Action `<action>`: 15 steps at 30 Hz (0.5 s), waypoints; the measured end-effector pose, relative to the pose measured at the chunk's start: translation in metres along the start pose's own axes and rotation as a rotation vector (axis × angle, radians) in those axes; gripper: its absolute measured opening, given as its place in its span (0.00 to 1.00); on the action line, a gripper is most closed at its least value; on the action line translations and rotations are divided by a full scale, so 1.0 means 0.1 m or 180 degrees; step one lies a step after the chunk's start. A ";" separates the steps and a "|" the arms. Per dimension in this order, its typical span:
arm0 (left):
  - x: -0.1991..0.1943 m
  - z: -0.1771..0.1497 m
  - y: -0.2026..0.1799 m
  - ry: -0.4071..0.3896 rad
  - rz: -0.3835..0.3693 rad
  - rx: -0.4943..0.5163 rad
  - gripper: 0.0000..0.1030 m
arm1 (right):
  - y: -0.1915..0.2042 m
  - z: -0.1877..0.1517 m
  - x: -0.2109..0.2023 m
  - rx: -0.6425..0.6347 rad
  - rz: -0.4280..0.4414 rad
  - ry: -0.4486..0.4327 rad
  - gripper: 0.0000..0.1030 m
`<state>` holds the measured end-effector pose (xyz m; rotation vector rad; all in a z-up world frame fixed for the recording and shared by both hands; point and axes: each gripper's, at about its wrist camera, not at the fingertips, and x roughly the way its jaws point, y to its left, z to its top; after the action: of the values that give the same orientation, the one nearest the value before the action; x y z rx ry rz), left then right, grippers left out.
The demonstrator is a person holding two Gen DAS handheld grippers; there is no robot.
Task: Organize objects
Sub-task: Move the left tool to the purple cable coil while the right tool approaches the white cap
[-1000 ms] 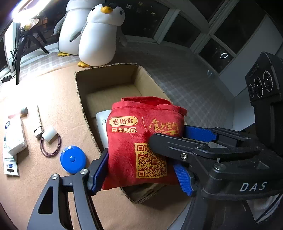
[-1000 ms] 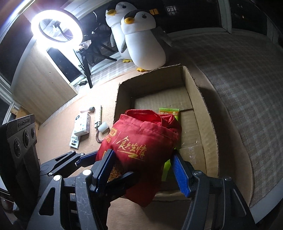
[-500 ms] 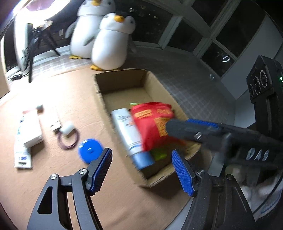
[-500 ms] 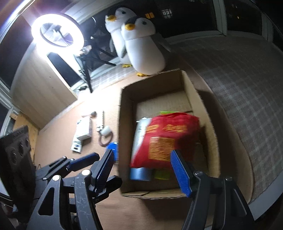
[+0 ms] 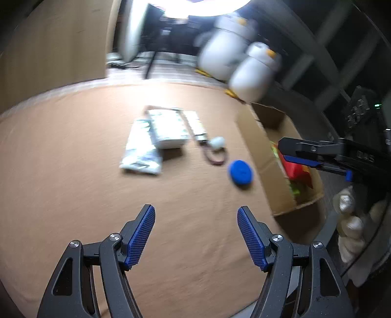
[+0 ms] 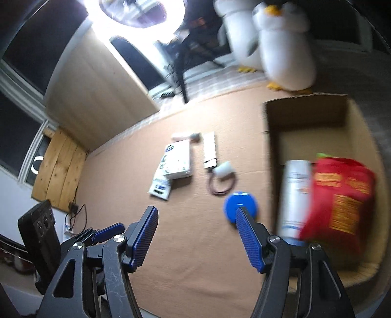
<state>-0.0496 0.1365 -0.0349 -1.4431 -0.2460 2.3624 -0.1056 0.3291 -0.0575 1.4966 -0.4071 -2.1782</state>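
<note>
The red bag (image 6: 339,198) lies in the cardboard box (image 6: 305,107) beside a white bottle (image 6: 294,193); it also shows in the left wrist view (image 5: 297,170). A blue round tape measure (image 5: 240,173) (image 6: 240,206), a white plug with a cord loop (image 6: 222,176), a white strip (image 6: 210,149) and white packets (image 5: 156,137) (image 6: 174,161) lie on the brown mat. My left gripper (image 5: 195,234) is open and empty over the mat. My right gripper (image 6: 195,237) is open and empty, near the tape measure.
Two plush penguins (image 6: 281,44) stand behind the box. A ring light (image 6: 139,12) on a tripod stands at the back. A wooden panel (image 6: 58,168) leans at the left. The cardboard box (image 5: 268,156) sits at the mat's right edge.
Both grippers let go of the red bag, which now lies in the box. Both have swung left and back, toward the loose items on the mat.
</note>
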 end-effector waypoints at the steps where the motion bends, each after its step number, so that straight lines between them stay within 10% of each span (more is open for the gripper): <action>1: -0.05 -0.04 0.10 -0.0015 0.0027 -0.0062 0.71 | 0.03 0.04 0.10 0.0000 0.0012 0.0068 0.60; 15: -0.52 -0.38 0.95 -0.0130 0.0219 -0.0518 0.71 | 0.20 0.37 1.11 -0.0274 -0.0539 0.0626 0.46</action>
<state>-0.0148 0.0272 -0.0406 -1.4989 -0.4143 2.4788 -0.1686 0.2527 -0.1222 1.7314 -0.1230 -2.1171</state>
